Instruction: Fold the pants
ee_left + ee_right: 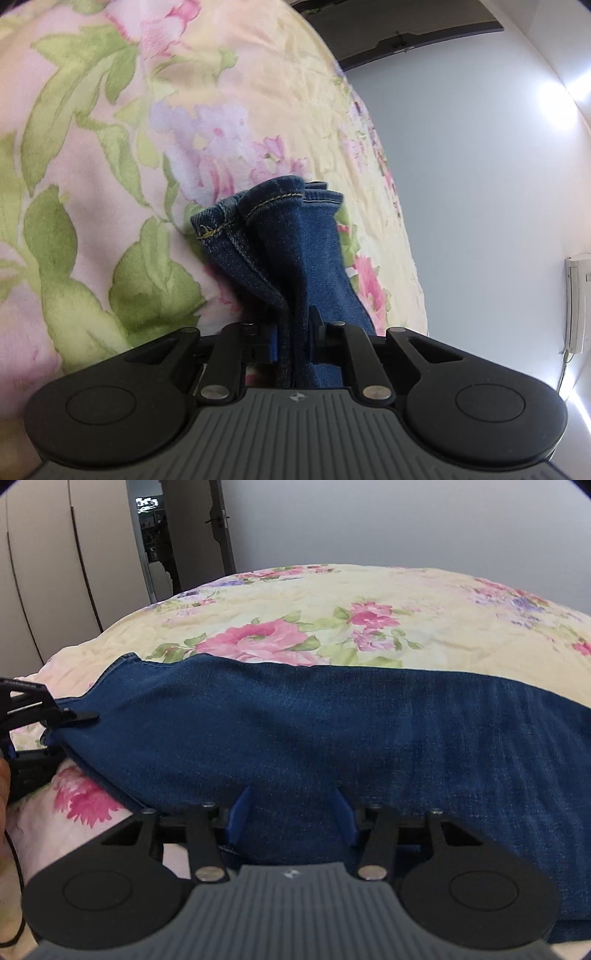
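Floral bedspread [424, 602] covers the bed, and the pants [332, 720] lie stretched flat across it, dark blue denim. Left gripper [293, 332] has its fingers pinched tight on the bunched hem end, so the cuffs stick up past them. Right gripper [291, 816] sits over the near edge of the pants, fingers about half open, not clamping yet. Denim looks soft but fairly heavy, so it'll probably sag; grabbing through both layers at the edge seems safest.

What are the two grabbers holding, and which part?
The left gripper pinches the blue jeans near the bunched hem end. The right gripper is open over the denim, gripping nothing.
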{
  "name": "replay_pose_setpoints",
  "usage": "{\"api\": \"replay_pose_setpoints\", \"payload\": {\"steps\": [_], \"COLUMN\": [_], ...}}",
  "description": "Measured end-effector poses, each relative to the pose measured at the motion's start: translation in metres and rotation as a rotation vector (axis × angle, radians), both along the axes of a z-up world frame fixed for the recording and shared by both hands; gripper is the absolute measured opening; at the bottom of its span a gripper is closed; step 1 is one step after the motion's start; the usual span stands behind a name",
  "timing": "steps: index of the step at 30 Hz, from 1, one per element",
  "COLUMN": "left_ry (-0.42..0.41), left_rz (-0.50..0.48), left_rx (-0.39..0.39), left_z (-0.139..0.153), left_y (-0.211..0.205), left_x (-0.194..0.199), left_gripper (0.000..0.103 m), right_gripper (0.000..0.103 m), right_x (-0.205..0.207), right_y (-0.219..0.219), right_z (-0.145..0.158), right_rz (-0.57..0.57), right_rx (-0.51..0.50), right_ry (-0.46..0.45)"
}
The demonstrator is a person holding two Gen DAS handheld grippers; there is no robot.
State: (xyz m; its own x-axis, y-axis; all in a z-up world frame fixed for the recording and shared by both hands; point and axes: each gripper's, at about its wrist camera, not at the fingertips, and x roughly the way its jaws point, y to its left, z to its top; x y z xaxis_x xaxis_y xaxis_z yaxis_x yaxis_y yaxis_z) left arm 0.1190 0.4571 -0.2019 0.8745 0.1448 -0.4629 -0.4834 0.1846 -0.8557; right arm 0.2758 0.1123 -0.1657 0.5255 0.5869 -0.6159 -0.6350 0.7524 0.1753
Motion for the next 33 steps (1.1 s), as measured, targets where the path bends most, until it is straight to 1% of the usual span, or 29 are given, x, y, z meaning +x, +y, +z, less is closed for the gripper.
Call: {"api": "replay_pose_setpoints", "payload": {"steps": [2,5,8,12,14,17,20,22,24,26,28,29,31,33], "left_ry": [-0.013,-0.033,-0.044,-0.052,-0.051,-0.029,-0.006,0.011,0.051,0.147,0.257,0.312,0.395,0.412], "left_rz": [-0.004,-0.03,-0.081,-0.181,-0.234,-0.321,-0.422,-0.509,-0.616,-0.754,-0.887,-0.941,-0.991,-0.992], "left_rx": [0.031,0.095,0.207,0.366,0.462,0.636,0.823,0.952,1.077,1.2,1.298,1.335,1.371,1.389], "left_z": [0.008,0.023,0.045,0.074,0.087,0.105,0.117,0.121,0.118,0.104,0.082,0.068,0.044,0.034], "left_y": [-0.003,-0.01,-0.023,-0.049,-0.067,-0.101,-0.146,-0.183,-0.221,-0.263,-0.298,-0.315,-0.329,-0.335], "left_x": [0.001,0.006,0.016,0.033,0.041,0.058,0.075,0.088,0.103,0.122,0.138,0.14,0.148,0.146], "left_gripper": [0.011,0.01,0.01,0.01,0.01,0.011,0.011,0.011,0.012,0.013,0.017,0.019,0.029,0.029], "right_gripper": [0.048,0.048,0.048,0.048,0.048,0.048,0.048,0.048,0.048,0.048,0.048,0.048,0.046,0.045], "right_x": [0.002,0.001,0.001,0.0,0.0,0.001,0.004,0.007,0.01,0.014,0.017,0.019,0.024,0.026], "right_y": [-0.008,-0.016,-0.026,-0.044,-0.054,-0.072,-0.093,-0.108,-0.123,-0.138,-0.154,-0.162,-0.174,-0.18], "right_z": [0.004,0.01,0.016,0.021,0.022,0.023,0.023,0.023,0.021,0.018,0.016,0.015,0.014,0.014], "right_rz": [-0.002,-0.013,-0.023,-0.052,-0.066,-0.087,-0.122,-0.15,-0.179,-0.214,-0.253,-0.272,-0.3,-0.31], "right_rx": [0.064,0.105,0.141,0.162,0.172,0.181,0.198,0.215,0.228,0.236,0.247,0.257,0.277,0.286], "right_ry": [0.033,0.022,0.023,0.028,0.031,0.029,0.032,0.042,0.051,0.054,0.063,0.071,0.085,0.082]}}
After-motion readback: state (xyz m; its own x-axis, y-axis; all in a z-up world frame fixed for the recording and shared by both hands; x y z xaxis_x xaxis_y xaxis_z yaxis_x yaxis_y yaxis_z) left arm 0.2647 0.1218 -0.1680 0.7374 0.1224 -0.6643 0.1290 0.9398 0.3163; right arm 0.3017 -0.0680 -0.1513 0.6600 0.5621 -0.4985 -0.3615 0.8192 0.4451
